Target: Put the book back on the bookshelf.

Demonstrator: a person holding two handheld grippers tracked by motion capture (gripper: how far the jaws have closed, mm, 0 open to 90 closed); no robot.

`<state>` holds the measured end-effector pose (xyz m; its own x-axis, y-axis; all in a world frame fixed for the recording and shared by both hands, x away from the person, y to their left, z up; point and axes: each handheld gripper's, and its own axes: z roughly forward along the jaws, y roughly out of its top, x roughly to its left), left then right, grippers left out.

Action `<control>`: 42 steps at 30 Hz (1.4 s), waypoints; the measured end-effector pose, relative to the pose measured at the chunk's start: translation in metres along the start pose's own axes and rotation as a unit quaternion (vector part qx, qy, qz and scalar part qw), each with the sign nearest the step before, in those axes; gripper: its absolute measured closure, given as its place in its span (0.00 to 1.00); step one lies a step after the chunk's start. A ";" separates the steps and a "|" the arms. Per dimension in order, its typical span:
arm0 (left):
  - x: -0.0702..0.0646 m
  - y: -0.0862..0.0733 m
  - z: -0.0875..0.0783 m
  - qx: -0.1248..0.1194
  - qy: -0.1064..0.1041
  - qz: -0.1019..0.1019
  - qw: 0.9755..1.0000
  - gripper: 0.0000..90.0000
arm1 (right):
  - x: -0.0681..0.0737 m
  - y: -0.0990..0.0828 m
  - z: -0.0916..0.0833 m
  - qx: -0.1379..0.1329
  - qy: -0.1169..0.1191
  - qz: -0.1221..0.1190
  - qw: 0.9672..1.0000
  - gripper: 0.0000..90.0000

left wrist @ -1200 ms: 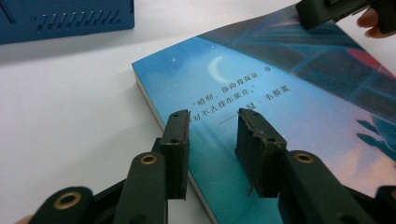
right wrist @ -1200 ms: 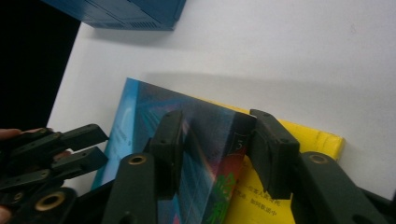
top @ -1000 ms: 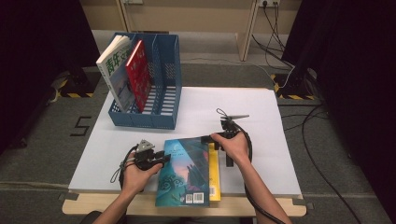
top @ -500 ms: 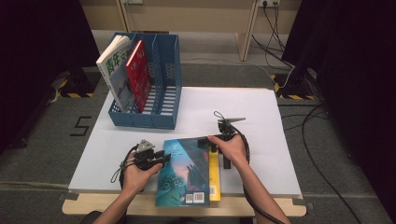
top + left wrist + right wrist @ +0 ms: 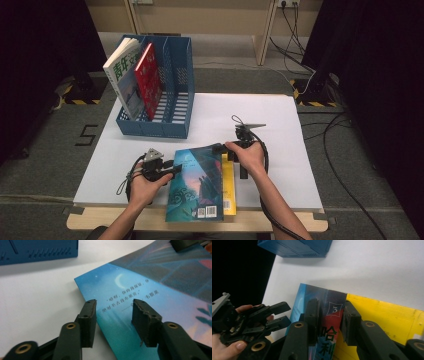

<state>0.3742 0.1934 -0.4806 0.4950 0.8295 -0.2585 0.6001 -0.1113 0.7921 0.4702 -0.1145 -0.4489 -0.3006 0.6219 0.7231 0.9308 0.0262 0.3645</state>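
Observation:
A blue-teal book (image 5: 197,185) lies on a yellow book (image 5: 229,180) at the table's front centre. My right gripper (image 5: 219,148) is at its far right corner. In the right gripper view the gripper (image 5: 329,307) has its jaws on both sides of the blue book's spine (image 5: 333,315). They have just been closing, and the pads press on the spine above the yellow book (image 5: 387,315). My left gripper (image 5: 175,169) is at the book's left edge. In its own view the gripper (image 5: 115,307) straddles that edge of the cover (image 5: 155,277). Its jaws have just been opening and touch nothing.
A blue file holder (image 5: 155,130) stands at the back left of the white table (image 5: 280,125). It holds a white-green book (image 5: 122,75) and a red book (image 5: 149,80). The table's front edge runs just below the stacked books. Cables trail on the floor at right.
The right hand has edged slightly left toward the blue book's spine. The left hand and both books sit where they were.

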 end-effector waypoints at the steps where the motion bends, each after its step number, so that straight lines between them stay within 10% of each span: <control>1: 0.000 0.001 -0.001 -0.003 -0.002 -0.002 1.000 0.57 | 0.001 0.000 -0.002 -0.003 0.003 0.001 1.000 0.80; 24: -0.002 0.015 -0.016 -0.044 -0.007 -0.002 0.999 0.51 | 0.032 0.005 -0.039 -0.086 0.043 -0.032 0.995 0.83; 35: -0.002 0.017 -0.019 -0.054 -0.007 0.000 0.999 0.51 | 0.048 0.007 -0.060 -0.146 0.035 -0.065 0.987 0.83; 42: -0.002 0.017 -0.020 -0.059 -0.007 -0.001 0.998 0.50 | 0.060 0.010 -0.075 -0.199 0.032 -0.091 0.975 0.83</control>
<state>0.3709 0.2007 -0.4553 0.5039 0.8215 -0.2668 0.5226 -0.0441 0.8514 0.4454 -0.1356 -0.3578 -0.4770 0.5856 0.6554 0.7102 -0.1824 0.6799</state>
